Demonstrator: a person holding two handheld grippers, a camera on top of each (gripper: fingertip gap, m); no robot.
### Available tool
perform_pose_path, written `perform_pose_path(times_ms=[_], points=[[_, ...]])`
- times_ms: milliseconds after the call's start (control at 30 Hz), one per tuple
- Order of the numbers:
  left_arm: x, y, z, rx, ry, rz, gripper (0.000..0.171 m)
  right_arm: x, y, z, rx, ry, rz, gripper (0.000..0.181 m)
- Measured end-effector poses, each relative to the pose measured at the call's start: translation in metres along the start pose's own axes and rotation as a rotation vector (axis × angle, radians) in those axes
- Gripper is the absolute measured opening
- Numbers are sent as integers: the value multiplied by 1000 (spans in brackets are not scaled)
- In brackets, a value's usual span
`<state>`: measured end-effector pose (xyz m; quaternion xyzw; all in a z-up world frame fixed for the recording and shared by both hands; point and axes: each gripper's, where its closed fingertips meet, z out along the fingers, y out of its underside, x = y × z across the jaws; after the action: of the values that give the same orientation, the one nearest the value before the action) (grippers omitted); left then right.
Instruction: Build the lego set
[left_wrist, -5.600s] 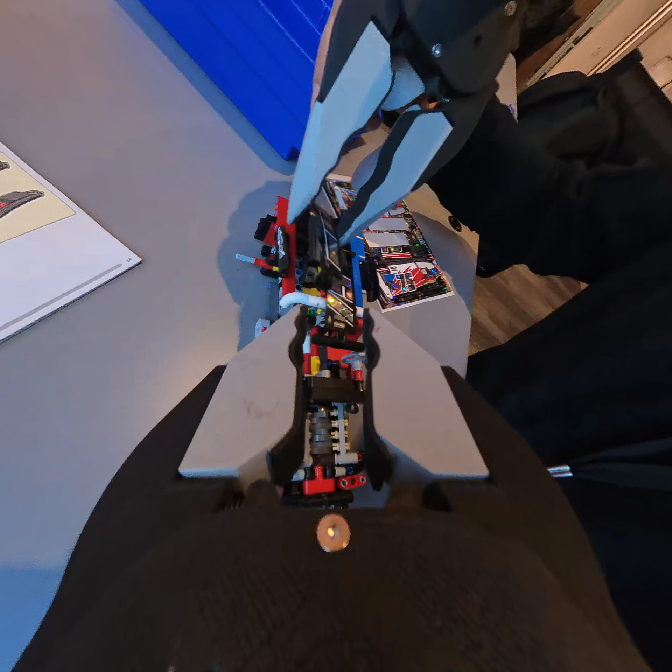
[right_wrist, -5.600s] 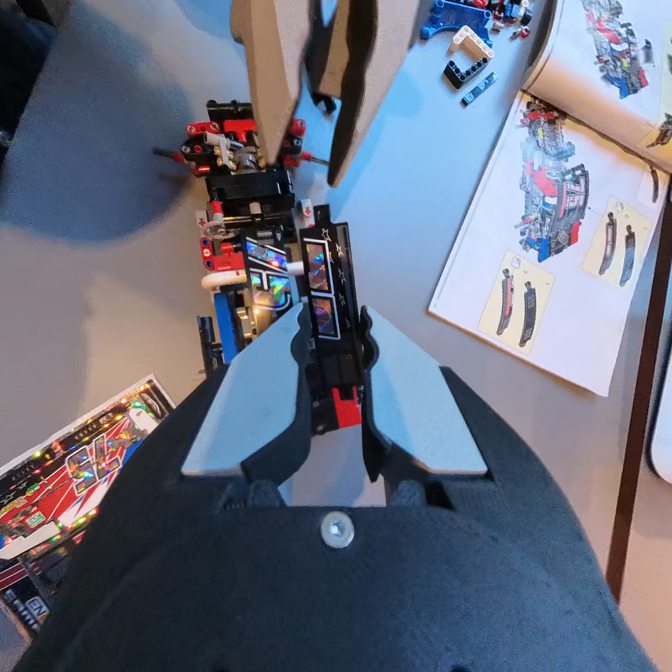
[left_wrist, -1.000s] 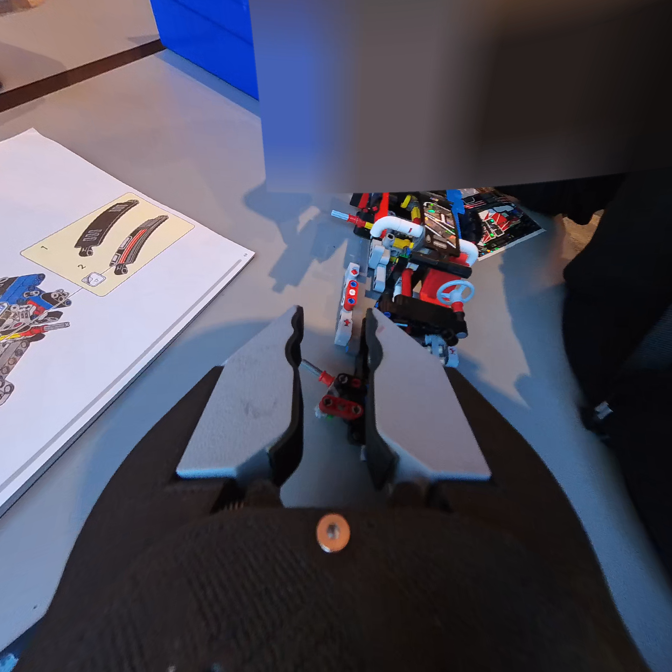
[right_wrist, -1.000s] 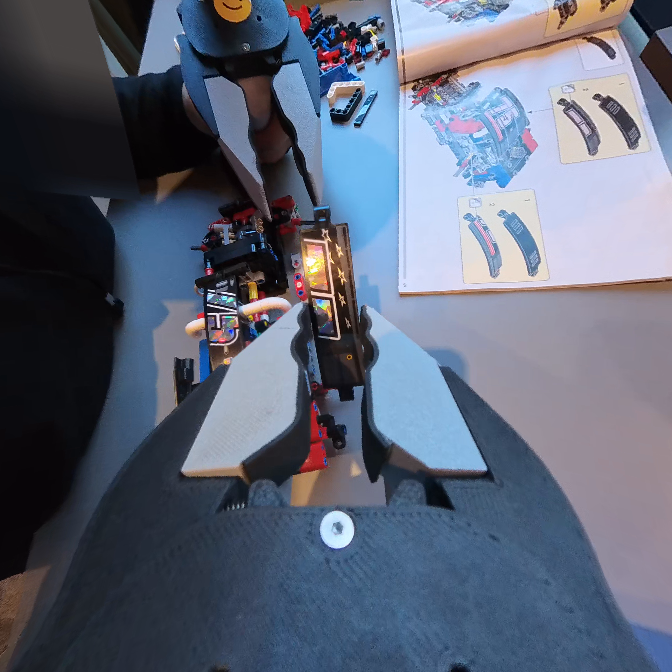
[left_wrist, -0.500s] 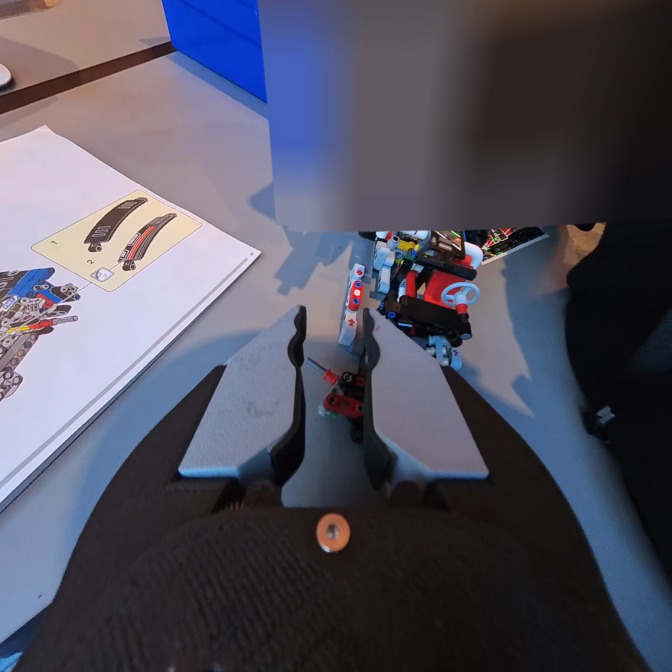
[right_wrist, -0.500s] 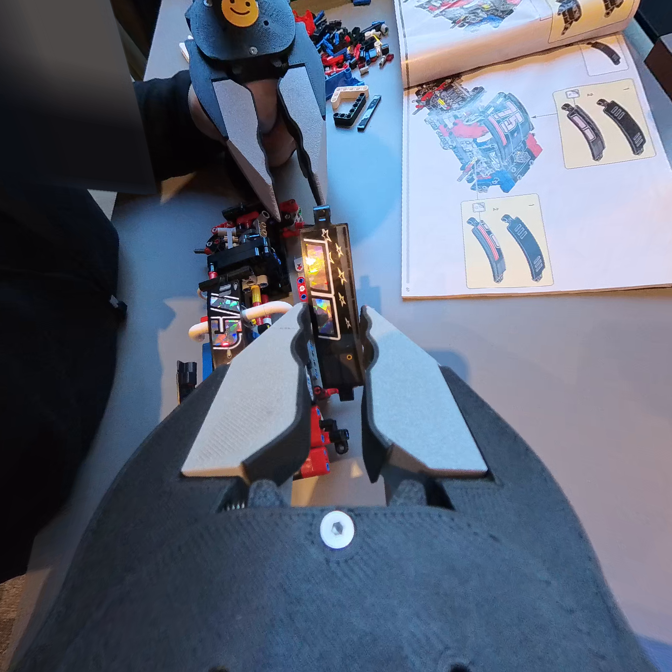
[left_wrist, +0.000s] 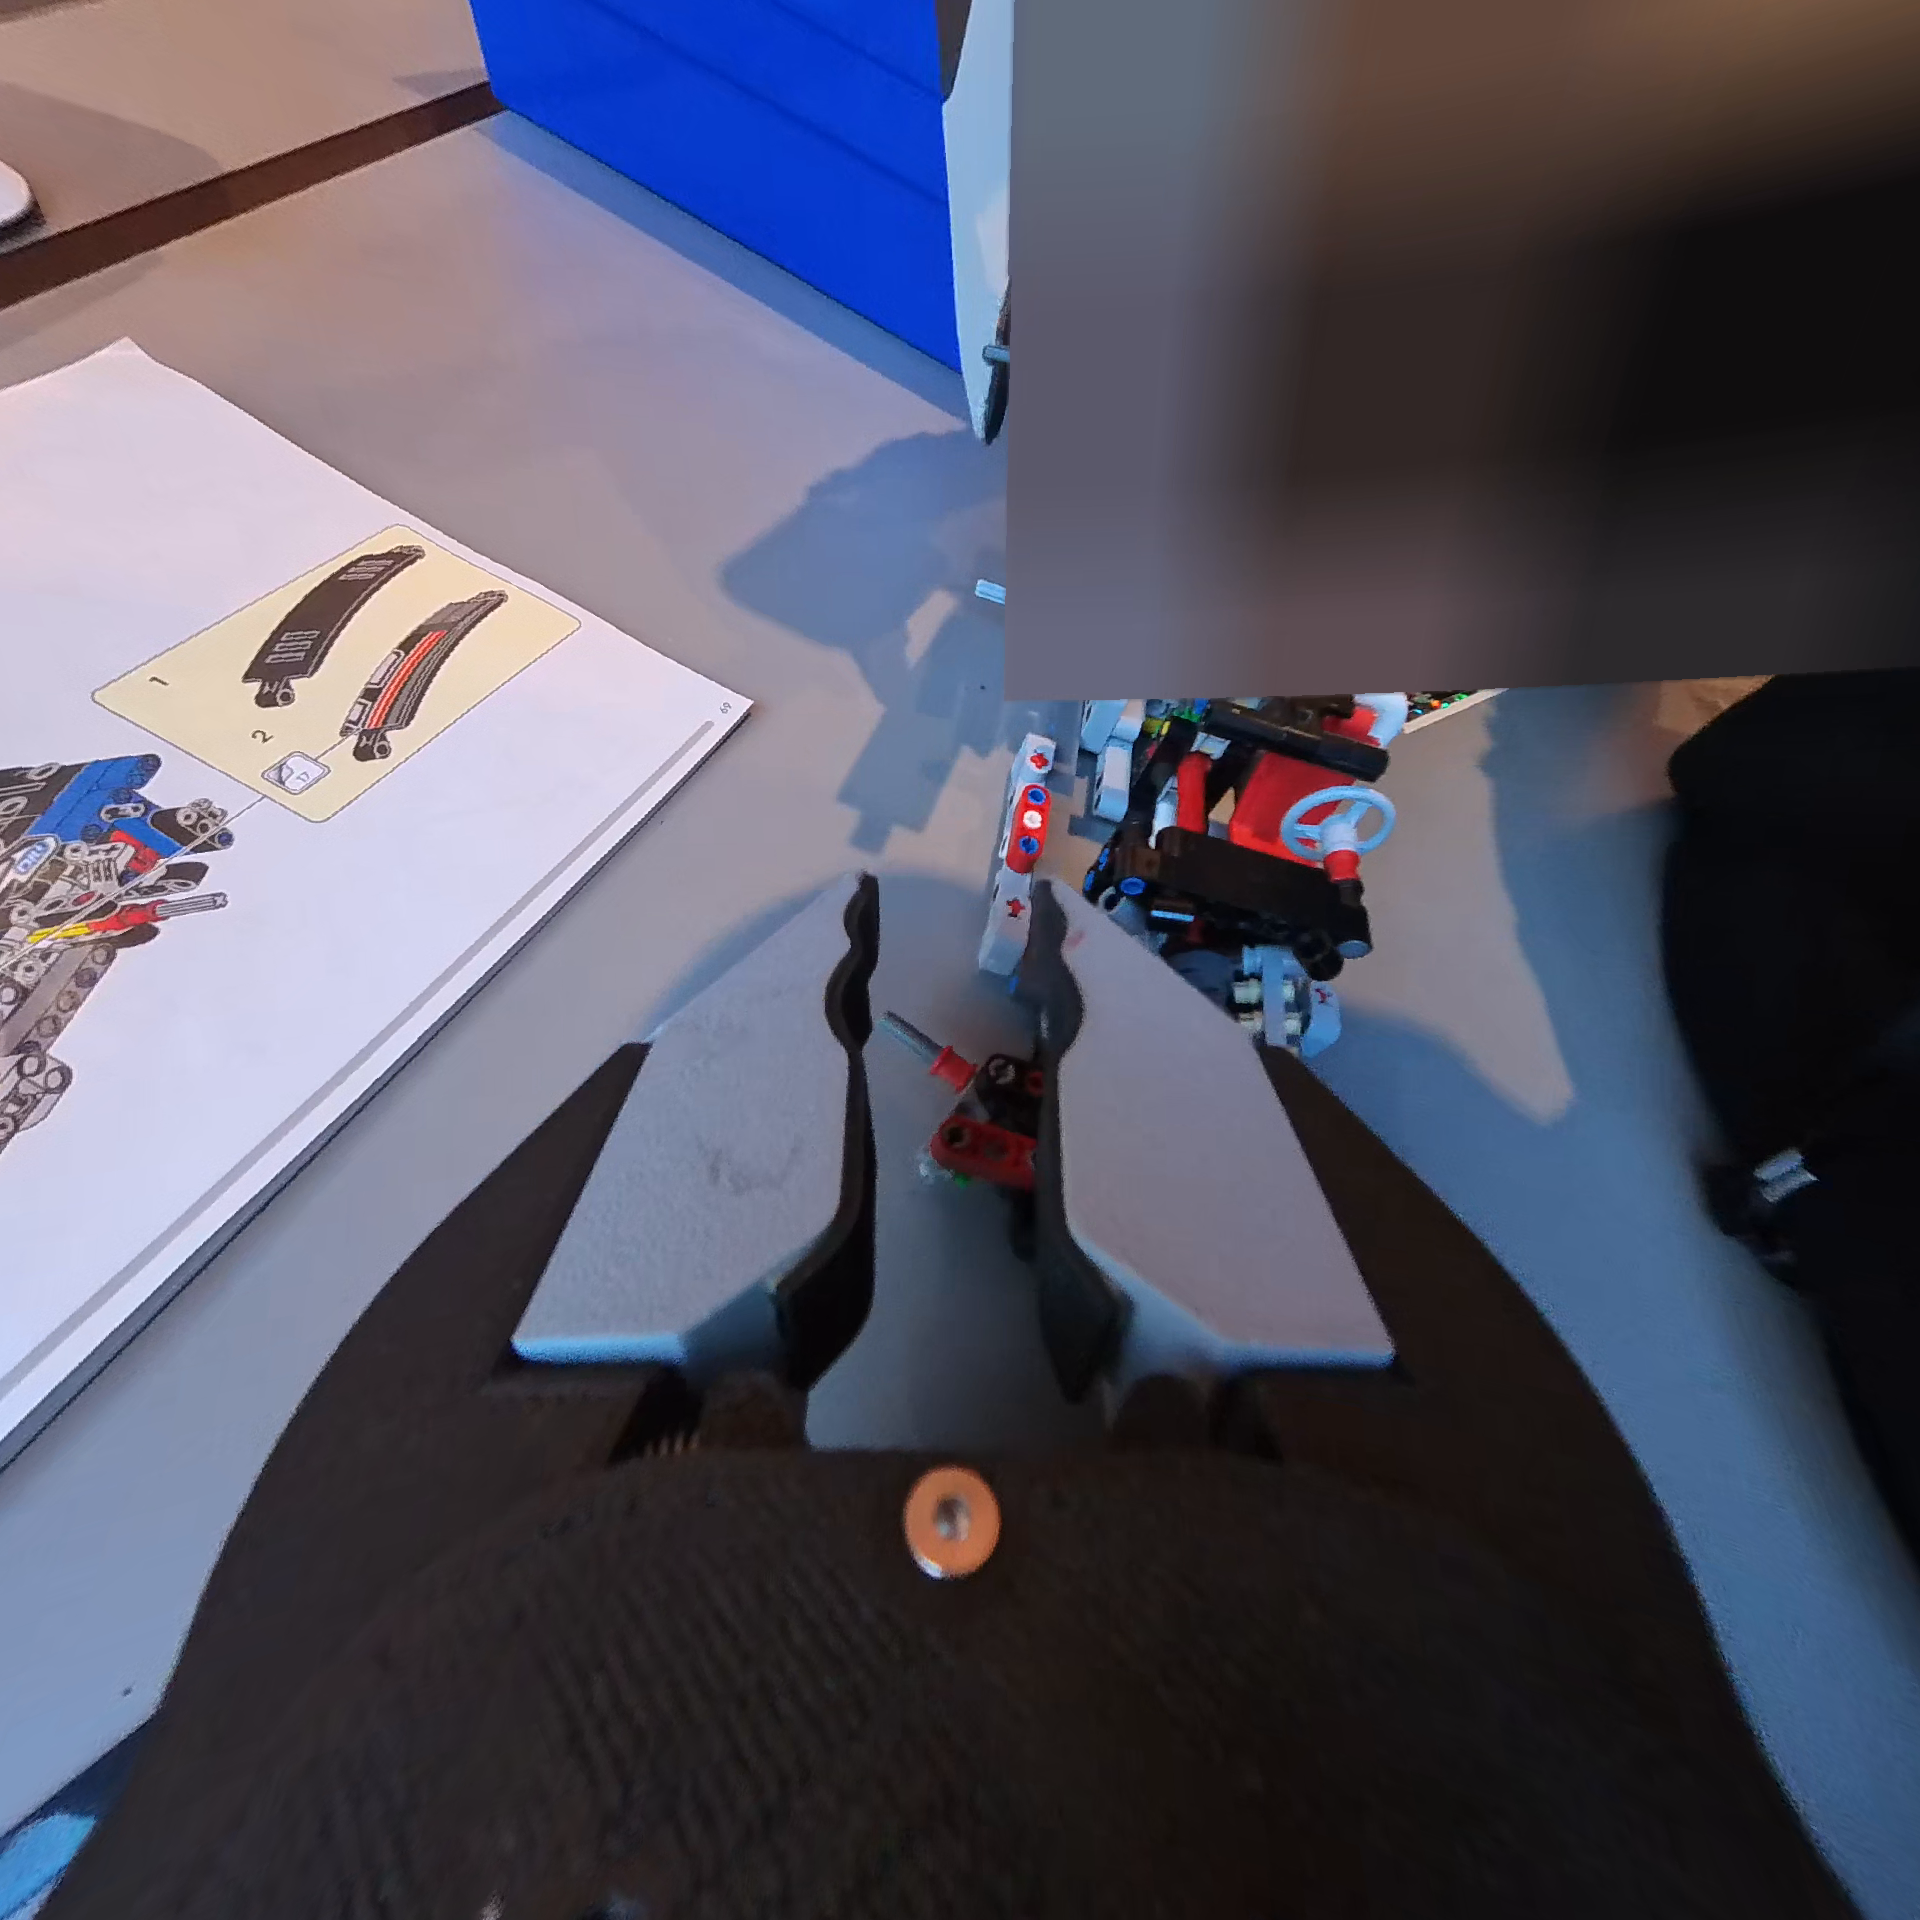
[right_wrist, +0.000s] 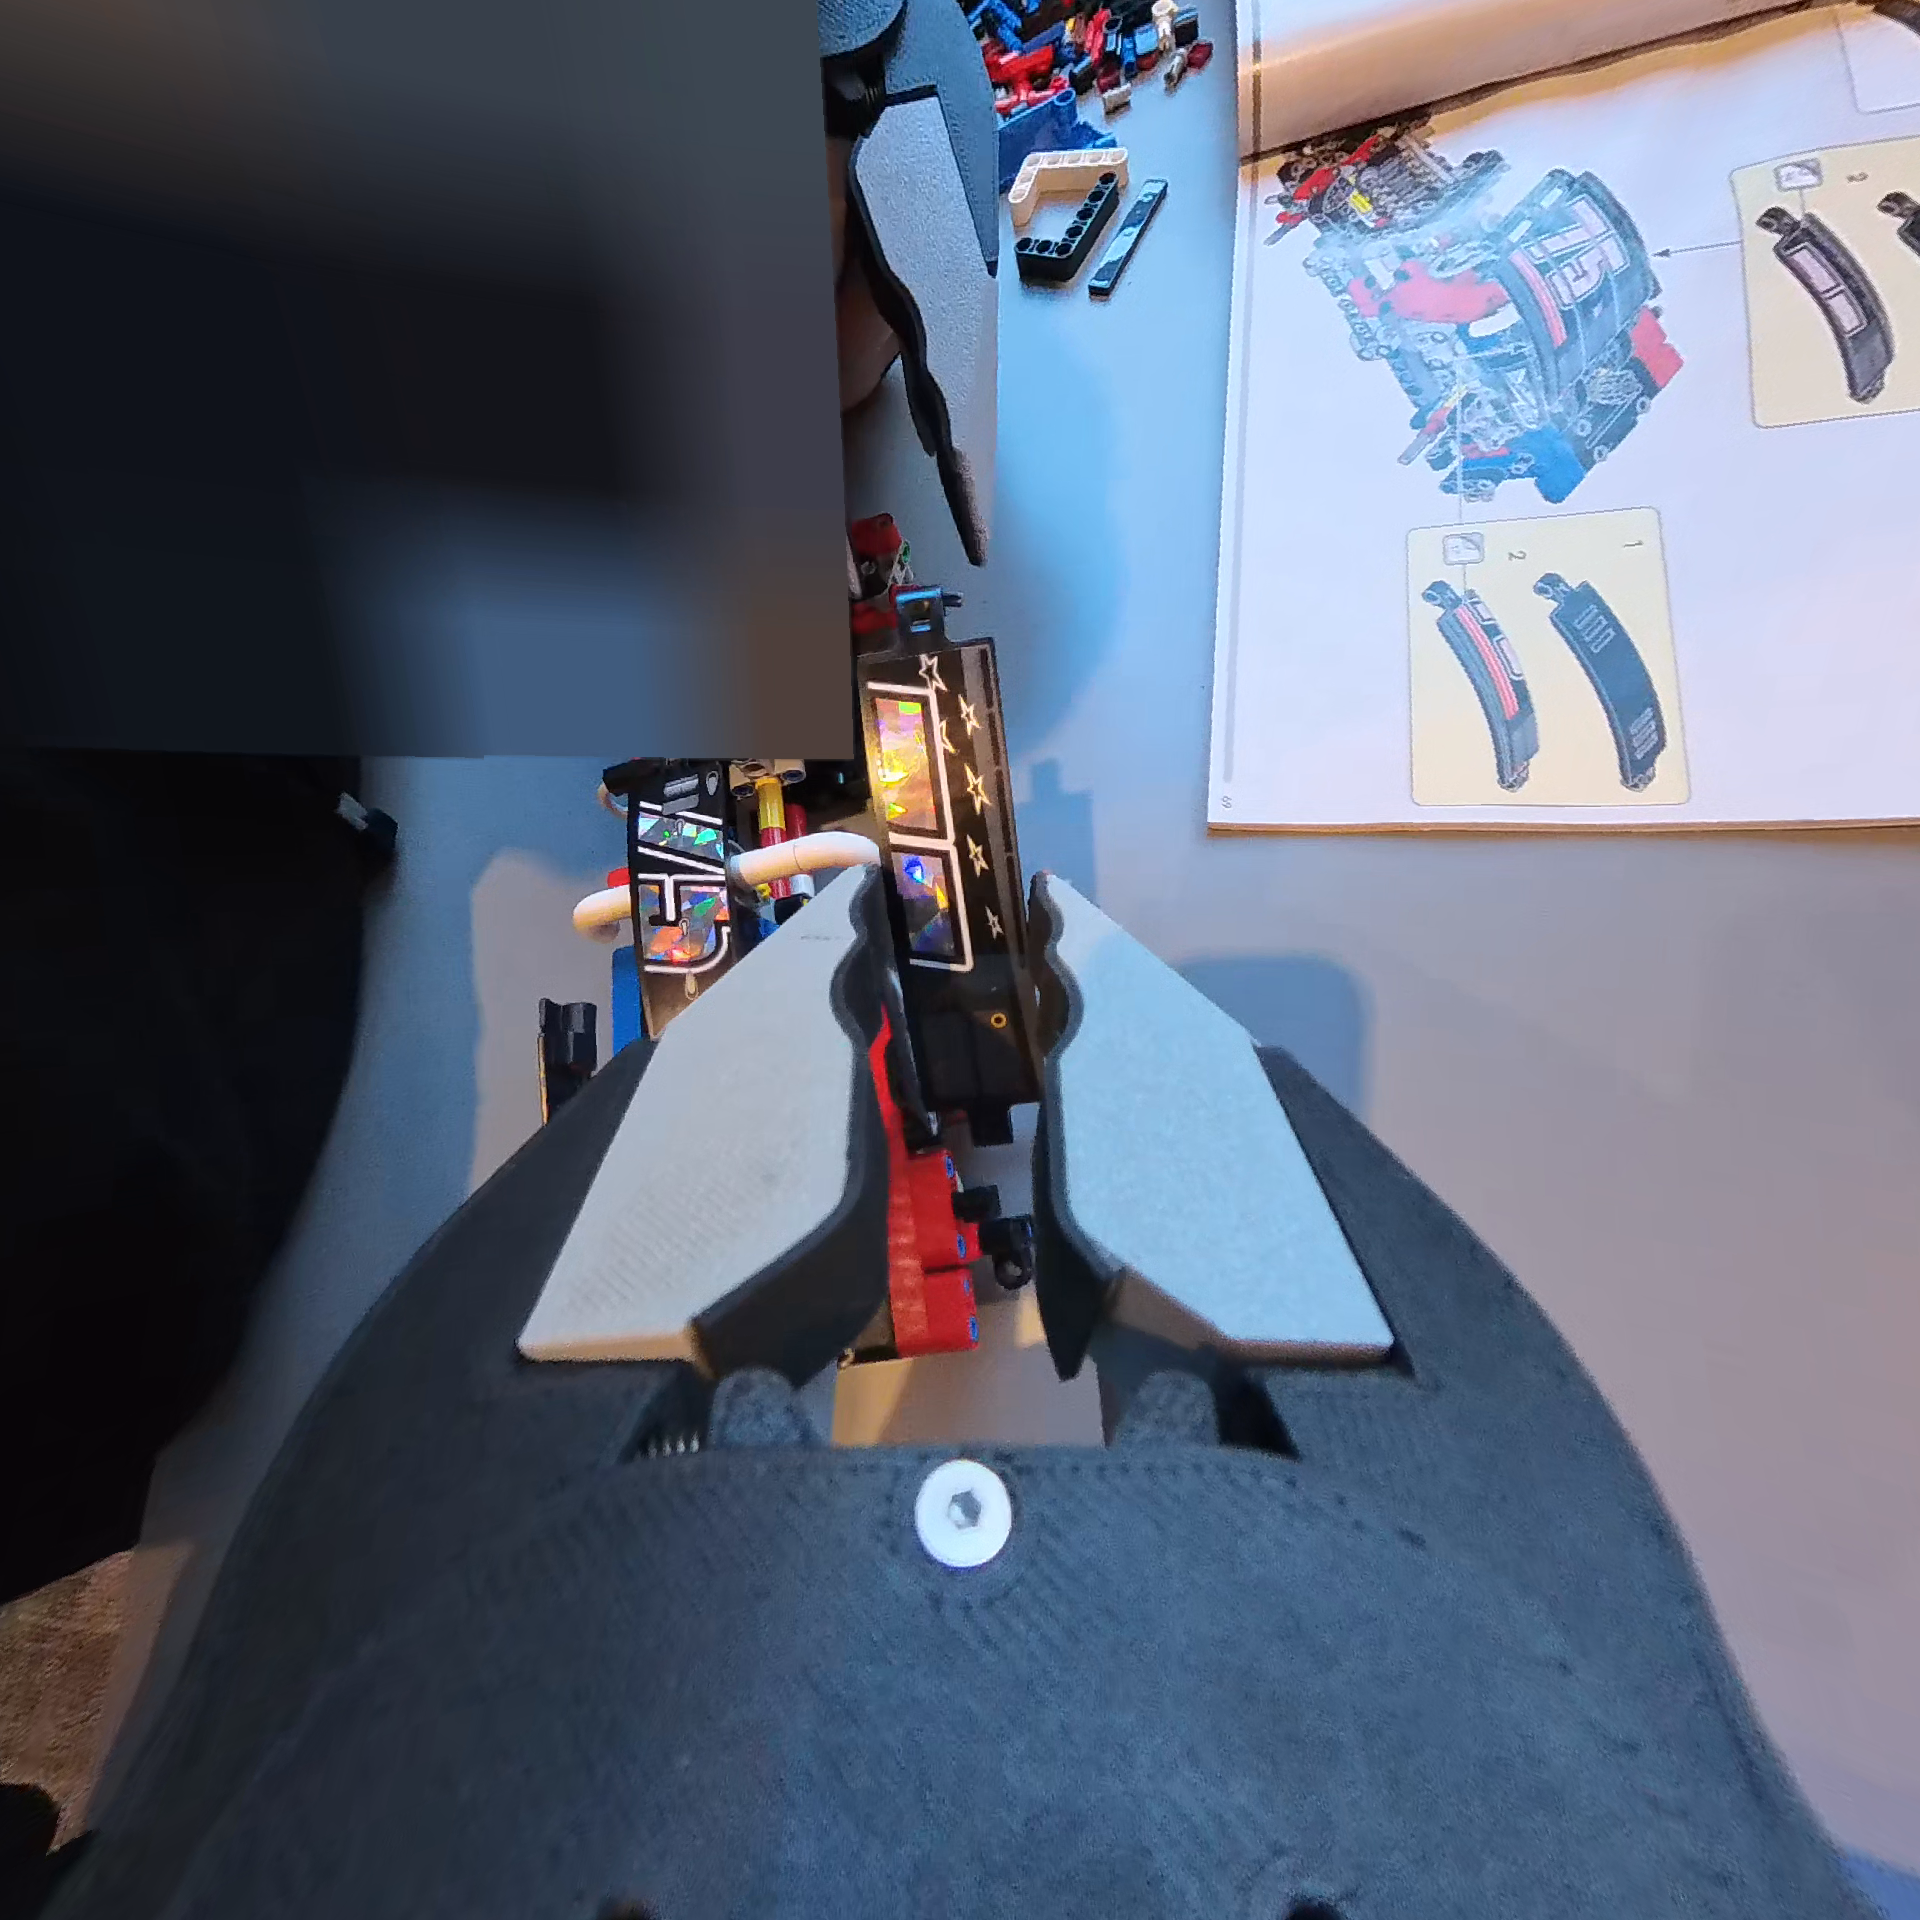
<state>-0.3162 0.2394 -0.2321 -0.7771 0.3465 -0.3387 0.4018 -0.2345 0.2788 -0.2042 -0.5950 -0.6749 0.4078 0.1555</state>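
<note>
One loose-brick pile, right view only

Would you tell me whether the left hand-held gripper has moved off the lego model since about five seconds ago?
Yes. The left hand-held gripper has backed off the lego model toward the instruction booklet.

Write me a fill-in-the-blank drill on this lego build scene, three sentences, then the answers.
1. The right gripper is closed on a long black panel decorated with small white ____.
2. The open paper instruction booklet shows two curved black panels on a pale ____ box.
3. The small round steering wheel on the partly built red and black lego model is light ____.

Answers: stars; yellow; blue
</note>
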Motion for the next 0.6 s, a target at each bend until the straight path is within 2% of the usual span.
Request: perform_pose_path(times_ms=[267,400,600], points=[[2,-2,0,-13,0,1,26,-10,4,7,-73,-9,-15,24],[16,-15,0,-4,52,-23,26,-12,8,6,-150,47,-60,24],[17,-34,-1,3,-21,2,25,-3,-5,-13,-182,182,-115,23]])
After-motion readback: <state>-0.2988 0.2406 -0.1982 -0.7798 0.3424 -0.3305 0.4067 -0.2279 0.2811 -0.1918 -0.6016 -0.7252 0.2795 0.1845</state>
